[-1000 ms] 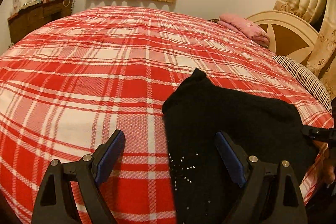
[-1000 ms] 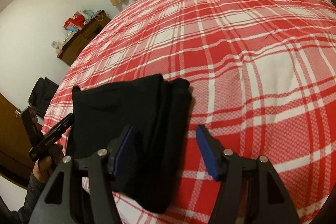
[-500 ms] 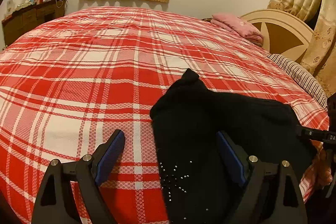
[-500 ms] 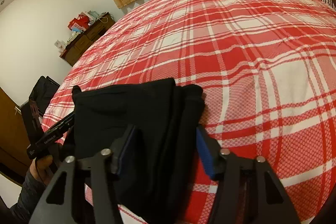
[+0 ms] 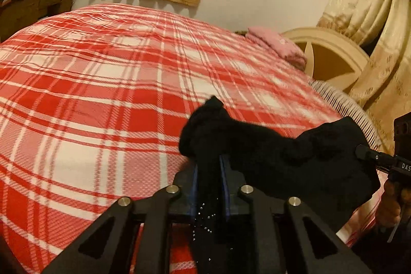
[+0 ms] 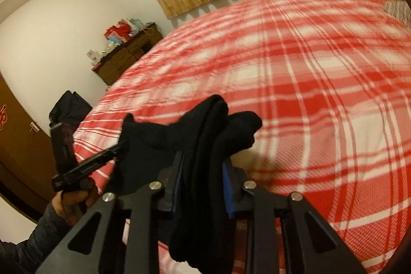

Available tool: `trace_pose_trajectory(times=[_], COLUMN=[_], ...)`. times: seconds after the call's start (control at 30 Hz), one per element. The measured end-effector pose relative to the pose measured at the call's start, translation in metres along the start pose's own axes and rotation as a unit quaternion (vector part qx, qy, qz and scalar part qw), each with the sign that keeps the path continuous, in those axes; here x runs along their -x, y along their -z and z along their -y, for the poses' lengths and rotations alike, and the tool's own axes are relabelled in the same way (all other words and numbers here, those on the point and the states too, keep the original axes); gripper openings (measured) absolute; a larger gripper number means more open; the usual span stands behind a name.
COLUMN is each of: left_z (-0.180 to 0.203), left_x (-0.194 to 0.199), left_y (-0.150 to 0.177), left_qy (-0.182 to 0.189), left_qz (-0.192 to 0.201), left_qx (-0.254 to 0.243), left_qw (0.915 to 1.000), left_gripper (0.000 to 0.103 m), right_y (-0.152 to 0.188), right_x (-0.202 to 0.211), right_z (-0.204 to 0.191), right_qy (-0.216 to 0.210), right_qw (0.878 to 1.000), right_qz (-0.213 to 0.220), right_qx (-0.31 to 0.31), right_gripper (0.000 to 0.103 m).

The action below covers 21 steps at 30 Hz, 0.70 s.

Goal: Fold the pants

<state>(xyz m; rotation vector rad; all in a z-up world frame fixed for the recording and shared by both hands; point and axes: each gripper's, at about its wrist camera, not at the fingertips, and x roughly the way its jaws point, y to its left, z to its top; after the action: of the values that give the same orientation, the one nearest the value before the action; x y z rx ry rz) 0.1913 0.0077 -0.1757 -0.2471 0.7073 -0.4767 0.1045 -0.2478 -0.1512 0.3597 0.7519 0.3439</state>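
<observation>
Two grippers have the black pants (image 5: 295, 158) pinched between them, lifted just off the near edge of the bed (image 5: 115, 99). The left gripper (image 5: 208, 171) has its blue-padded fingers (image 5: 194, 179) closed on one end of the folded bundle, and the right gripper (image 6: 203, 171) has its fingers (image 6: 227, 186) closed on the other end. The bundle's long axis runs side to side along the bed's near edge, stretched from one gripper across to the other and sagging a little in the middle. A short tuft of cloth sticks up past each pair of fingers, pointing toward the far side of the bed.

In the left wrist view the lower part of the pants hangs down behind the gripper frame, showing a scatter of small shiny studs, and runs out of the picture at the bottom. In the right wrist view several stacked layers show edge-on between the fingers, but the black cloth hides where waist and legs lie. Each view catches only a sliver of the other gripper at its side, with part of the person's hand under it. Whether any cloth touches the red plaid cover is hard to tell. The right wrist view is blurred across the bed. A pink folded blanket (image 5: 277, 48) lies at the far corner by the headboard (image 5: 331, 60)
</observation>
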Motion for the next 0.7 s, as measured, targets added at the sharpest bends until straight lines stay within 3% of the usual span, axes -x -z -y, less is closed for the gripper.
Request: trace_pose_trajectory(times=[0.23, 0.47, 0.7], left_z=[-0.025, -0.079, -0.139], left_x=[0.046, 0.095, 0.114], left_y=[-0.017, -0.033, -0.035], left_qy=[-0.008, -0.078, -0.149], left_qz=[0.053, 0.098, 0.102], left_qx=[0.023, 0.036, 0.063], left_qw=[0.9983, 0.9915, 0.9815], left_gripper=[0.011, 0.011, 0.011], right_y=[-0.036, -0.076, -0.092], right_x=[-0.017, -0.082, -0.163], right_z=[-0.051, -0.103, -0.142], right_qy=[-0.029, -0.080, -0.122], right_qw=[0.997, 0.992, 0.987], right_qz=[-0.007, -0.018, -0.039], right_qx=[0.064, 0.101, 0.101], right_gripper=[0.028, 0.028, 0.028])
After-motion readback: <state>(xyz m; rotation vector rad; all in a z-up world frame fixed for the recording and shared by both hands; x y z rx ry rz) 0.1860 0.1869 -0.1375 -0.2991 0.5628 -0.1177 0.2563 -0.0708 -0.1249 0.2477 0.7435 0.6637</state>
